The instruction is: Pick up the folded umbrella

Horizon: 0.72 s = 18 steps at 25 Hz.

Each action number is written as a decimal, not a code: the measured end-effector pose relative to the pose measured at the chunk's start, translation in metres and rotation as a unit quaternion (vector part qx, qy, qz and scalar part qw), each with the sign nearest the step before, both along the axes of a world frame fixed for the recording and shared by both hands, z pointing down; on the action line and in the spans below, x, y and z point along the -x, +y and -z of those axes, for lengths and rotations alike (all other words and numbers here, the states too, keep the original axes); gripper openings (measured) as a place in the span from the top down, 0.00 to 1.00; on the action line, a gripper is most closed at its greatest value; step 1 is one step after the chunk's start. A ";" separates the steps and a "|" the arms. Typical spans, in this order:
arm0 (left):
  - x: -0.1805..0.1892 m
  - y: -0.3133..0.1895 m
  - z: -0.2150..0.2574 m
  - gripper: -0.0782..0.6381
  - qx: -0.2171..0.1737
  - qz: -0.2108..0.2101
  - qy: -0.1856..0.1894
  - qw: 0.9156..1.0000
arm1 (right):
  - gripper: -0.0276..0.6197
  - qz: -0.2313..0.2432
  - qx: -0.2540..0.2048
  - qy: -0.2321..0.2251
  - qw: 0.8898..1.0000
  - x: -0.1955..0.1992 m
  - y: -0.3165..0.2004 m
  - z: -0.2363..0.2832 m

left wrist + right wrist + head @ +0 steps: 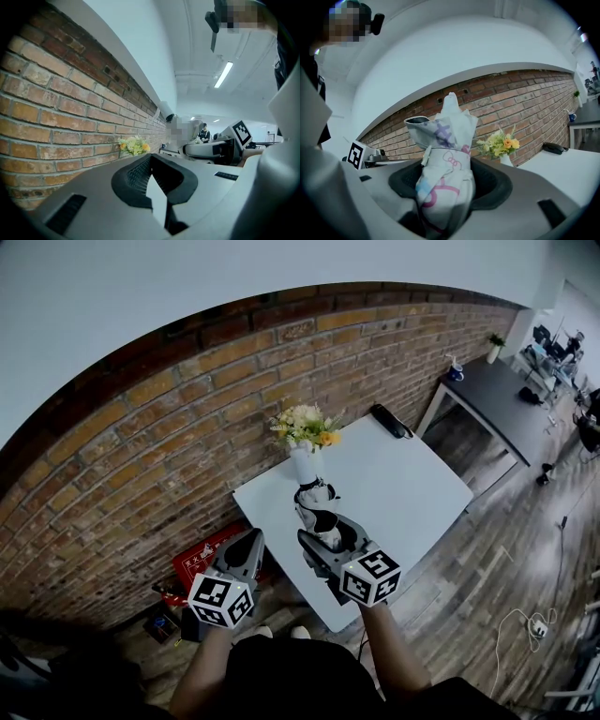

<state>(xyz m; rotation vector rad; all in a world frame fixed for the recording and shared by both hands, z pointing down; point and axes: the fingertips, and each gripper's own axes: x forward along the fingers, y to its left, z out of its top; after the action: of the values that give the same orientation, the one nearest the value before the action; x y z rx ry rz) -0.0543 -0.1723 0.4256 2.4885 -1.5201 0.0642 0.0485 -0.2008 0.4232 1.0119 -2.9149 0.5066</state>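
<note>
The folded umbrella (pixel 317 505) is white with pink, blue and purple print, and a strap is tied round it. It stands upright between the jaws of my right gripper (pixel 325 532), which is shut on it above the near end of the white table (pixel 412 488). In the right gripper view the umbrella (pixel 450 140) fills the gap between the black pads (pixel 490 185). My left gripper (pixel 247 546) hangs beside it on the left, off the table's edge. Its jaws (pixel 152 180) stand apart with nothing in them.
A white vase of yellow and white flowers (pixel 305 439) stands at the table's back edge by the brick wall (pixel 141 446). A black object (pixel 389 420) lies at the far corner. A dark table (pixel 497 395) is beyond. A red box (pixel 202 563) sits on the floor under the table's near corner.
</note>
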 end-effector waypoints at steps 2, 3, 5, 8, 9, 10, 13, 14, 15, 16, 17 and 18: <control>0.001 -0.002 0.006 0.88 -0.005 -0.005 0.001 1.000 | 0.52 -0.007 -0.009 -0.004 1.000 -0.002 0.001 0.009; 0.003 -0.002 0.009 0.88 -0.007 -0.007 0.002 1.000 | 0.52 -0.011 -0.013 -0.007 1.000 -0.004 0.001 0.014; 0.007 -0.003 0.016 0.88 -0.010 -0.012 0.005 1.000 | 0.52 -0.022 -0.019 -0.015 0.999 -0.006 0.001 0.022; 0.017 -0.004 0.024 0.88 -0.013 -0.017 0.007 1.000 | 0.52 -0.038 -0.026 -0.024 0.999 -0.009 0.000 0.033; 0.021 -0.004 0.026 0.88 -0.014 -0.018 0.008 1.000 | 0.52 -0.042 -0.029 -0.025 0.998 -0.010 0.000 0.036; 0.024 -0.004 0.028 0.88 -0.015 -0.019 0.010 1.000 | 0.52 -0.046 -0.031 -0.027 0.998 -0.011 0.000 0.039; 0.036 -0.003 0.030 0.88 -0.017 -0.022 0.015 1.000 | 0.52 -0.061 -0.036 -0.034 0.997 -0.011 0.001 0.046; 0.039 -0.003 0.030 0.88 -0.017 -0.023 0.014 0.999 | 0.52 -0.064 -0.039 -0.035 0.997 -0.010 0.002 0.049; 0.043 -0.003 0.030 0.88 -0.018 -0.024 0.014 0.999 | 0.52 -0.068 -0.042 -0.035 0.996 -0.010 0.003 0.051; 0.046 -0.003 0.030 0.88 -0.018 -0.025 0.014 0.999 | 0.52 -0.071 -0.045 -0.034 0.996 -0.009 0.003 0.054; 0.049 -0.003 0.030 0.88 -0.019 -0.025 0.015 0.999 | 0.52 -0.074 -0.047 -0.032 0.996 -0.009 0.003 0.055; 0.052 -0.004 0.031 0.88 -0.020 -0.025 0.015 0.999 | 0.52 -0.078 -0.049 -0.030 0.995 -0.009 0.003 0.057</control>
<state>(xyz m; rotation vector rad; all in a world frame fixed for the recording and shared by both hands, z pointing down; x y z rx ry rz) -0.1063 -0.1760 0.3945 2.5465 -1.4609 0.0051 0.0574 -0.1974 0.3664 1.2669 -2.9549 0.4077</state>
